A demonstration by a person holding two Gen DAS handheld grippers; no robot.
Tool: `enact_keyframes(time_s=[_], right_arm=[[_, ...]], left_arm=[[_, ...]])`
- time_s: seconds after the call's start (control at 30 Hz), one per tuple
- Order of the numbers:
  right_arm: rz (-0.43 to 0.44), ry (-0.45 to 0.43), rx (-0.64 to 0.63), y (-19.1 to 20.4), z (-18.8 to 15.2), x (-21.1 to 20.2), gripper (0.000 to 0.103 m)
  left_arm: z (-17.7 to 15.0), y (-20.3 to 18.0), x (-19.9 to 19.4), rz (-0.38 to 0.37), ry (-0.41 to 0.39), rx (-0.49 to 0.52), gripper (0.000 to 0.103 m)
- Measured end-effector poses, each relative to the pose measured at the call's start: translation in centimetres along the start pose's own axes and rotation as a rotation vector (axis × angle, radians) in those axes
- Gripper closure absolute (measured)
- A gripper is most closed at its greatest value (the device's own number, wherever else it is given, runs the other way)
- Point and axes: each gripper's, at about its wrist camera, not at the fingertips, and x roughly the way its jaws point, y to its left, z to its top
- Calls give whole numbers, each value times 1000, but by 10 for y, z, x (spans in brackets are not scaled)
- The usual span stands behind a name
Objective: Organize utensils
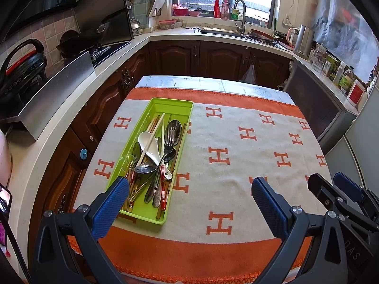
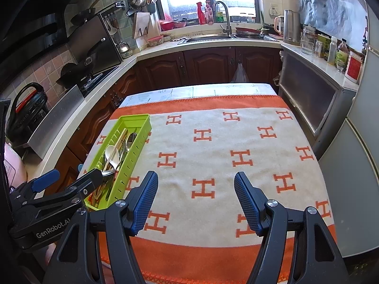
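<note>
Just jumbled utensils [image 1: 154, 163] heaped in green tray [image 1: 171, 105]

Cloth [image 2: 213, 142] right of utensil tray [image 1: 132, 146] bare; tray crowded, left side.

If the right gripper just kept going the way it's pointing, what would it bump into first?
Probably only the cloth on the table: the right gripper is open, angled down at a bare patch, with the green tray off to its left. Depth is hard to judge.
</note>
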Motion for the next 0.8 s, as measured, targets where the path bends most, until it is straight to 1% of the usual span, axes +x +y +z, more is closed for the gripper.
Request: enact_keyframes(time_s=[0.8], right_arm=[[3,1,4,-1,-2,-1,35]], left_arm=[[-5,-1,-1,14,2,3,1]])
